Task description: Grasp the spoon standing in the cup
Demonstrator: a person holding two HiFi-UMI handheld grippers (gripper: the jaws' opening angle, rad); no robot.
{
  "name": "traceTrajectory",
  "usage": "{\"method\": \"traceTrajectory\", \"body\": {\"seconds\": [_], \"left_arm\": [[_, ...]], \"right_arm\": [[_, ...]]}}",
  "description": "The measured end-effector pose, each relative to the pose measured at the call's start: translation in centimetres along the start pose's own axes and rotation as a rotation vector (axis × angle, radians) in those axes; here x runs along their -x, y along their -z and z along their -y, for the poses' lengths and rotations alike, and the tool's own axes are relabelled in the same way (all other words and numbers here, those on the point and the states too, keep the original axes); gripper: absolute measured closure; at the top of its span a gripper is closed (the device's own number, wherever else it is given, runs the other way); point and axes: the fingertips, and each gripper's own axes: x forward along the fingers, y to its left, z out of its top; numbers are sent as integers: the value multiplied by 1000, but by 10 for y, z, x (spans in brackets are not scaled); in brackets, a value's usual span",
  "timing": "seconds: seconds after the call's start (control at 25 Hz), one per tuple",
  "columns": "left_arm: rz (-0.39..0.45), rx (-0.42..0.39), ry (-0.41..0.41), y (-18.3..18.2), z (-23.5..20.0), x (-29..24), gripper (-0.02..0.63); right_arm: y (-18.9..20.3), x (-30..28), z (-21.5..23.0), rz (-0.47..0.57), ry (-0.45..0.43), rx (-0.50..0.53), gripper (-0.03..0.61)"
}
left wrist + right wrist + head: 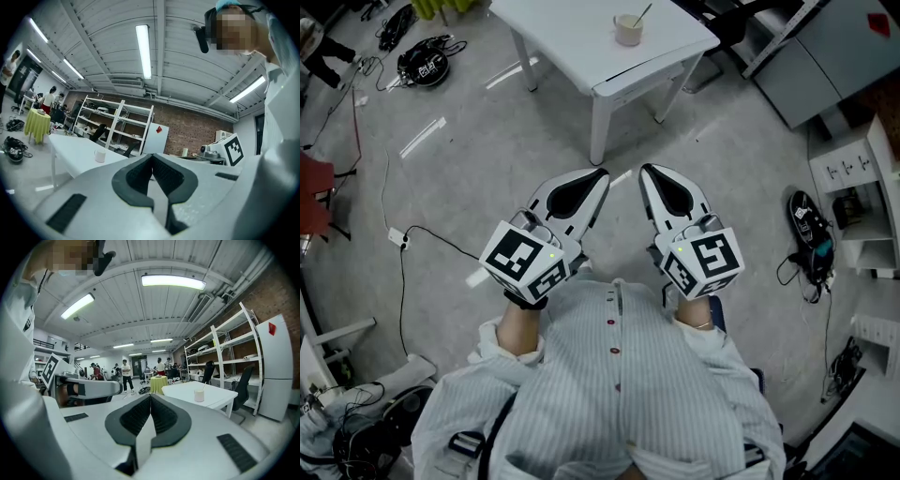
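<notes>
A pale cup [628,29] stands on the white table [572,37] at the top of the head view, with a thin spoon [643,13] leaning out of it. The same cup [99,155] [199,395] shows small and far in both gripper views. My left gripper [602,172] and right gripper [644,170] are held side by side in front of my chest, well short of the table. Both point toward it. Each has its jaws shut with nothing between them.
Cables and a black device [424,64] lie on the grey floor at left. Another black device [811,230] and white shelving [862,197] are at right. Metal shelves [225,352] and a brick wall stand behind the table. People stand far off.
</notes>
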Motion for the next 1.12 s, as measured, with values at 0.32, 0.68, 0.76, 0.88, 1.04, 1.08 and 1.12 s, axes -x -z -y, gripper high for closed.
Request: {"method": "traceTrajectory", "body": {"seconds": [0.32,0.68,0.76,0.88,1.04,1.08,1.12], "left_arm": [[-26,-16,26,2,-28,20,604],[-51,-13,41,13,-49,3,604],[-50,-12,36,11,-59,-5,604],[-48,-9,23,7,-78,-23,604],[-45,-4,10,1,-105,-59,604],[-44,-2,5,-1,-111,-69,604],[-44,-2,0,-3,-117,-80,604]], "right_arm": [[7,-17,-12,14,50,-27,569],[28,-34,5,-24,76,-60,569],[27,-45,14,-28,73,-61,568],[25,-64,32,-38,64,-64,568],[20,-93,65,-49,52,-67,569],[18,-100,75,-50,48,-68,569],[15,-106,85,-51,44,-68,569]]}}
